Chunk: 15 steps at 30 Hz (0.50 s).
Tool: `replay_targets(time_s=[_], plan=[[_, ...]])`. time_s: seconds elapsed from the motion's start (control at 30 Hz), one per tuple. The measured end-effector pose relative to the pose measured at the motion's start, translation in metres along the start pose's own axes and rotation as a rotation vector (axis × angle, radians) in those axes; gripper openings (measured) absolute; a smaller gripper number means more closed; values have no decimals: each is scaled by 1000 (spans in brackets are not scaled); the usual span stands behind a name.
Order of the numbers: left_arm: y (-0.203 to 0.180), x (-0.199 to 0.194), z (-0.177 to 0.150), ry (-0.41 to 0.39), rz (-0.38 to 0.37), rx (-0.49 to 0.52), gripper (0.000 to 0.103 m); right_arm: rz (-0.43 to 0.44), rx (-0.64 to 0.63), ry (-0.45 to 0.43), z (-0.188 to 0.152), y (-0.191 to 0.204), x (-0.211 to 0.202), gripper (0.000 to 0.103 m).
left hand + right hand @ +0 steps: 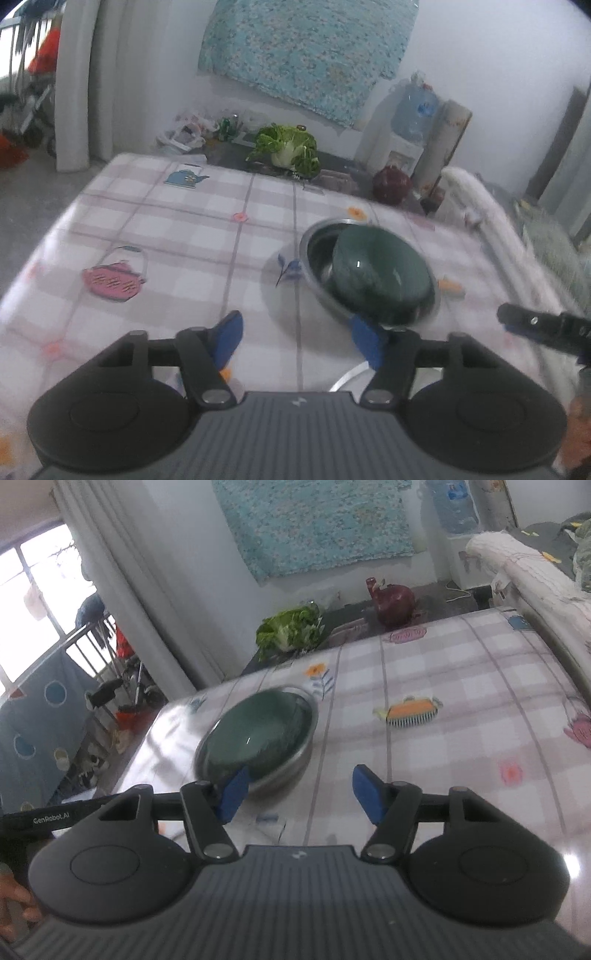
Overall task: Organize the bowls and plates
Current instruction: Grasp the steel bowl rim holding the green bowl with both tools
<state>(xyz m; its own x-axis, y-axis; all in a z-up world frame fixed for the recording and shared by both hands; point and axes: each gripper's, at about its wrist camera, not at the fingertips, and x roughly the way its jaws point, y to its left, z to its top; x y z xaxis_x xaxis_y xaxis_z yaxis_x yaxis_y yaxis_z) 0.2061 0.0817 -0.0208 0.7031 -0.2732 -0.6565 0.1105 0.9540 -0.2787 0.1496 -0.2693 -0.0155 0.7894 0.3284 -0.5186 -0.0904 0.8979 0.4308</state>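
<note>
Both grippers [297, 334] [301, 794] level, spread — green bowl [384, 277] ahead.

Checked tablecloth [184, 229] — beyond it a leafy cabbage [286, 149], perhaps a dark-red pot [393, 603].

low wrist views, sharing green bowl [382, 275]

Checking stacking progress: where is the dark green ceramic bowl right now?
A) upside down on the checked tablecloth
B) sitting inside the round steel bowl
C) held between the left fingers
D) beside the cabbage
B: the dark green ceramic bowl rests tilted inside the round steel bowl, and neither open gripper holds it.
</note>
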Motion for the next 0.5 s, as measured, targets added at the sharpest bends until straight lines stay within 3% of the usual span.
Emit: replay_targets(time_s=[0.23,0.5], plan=[[5,50,25,26,-55,-67,41,31,55,24,37,-22,60,42],[6,89,28,98,-53,-82,25,47,53,94,46,-29,118,26]])
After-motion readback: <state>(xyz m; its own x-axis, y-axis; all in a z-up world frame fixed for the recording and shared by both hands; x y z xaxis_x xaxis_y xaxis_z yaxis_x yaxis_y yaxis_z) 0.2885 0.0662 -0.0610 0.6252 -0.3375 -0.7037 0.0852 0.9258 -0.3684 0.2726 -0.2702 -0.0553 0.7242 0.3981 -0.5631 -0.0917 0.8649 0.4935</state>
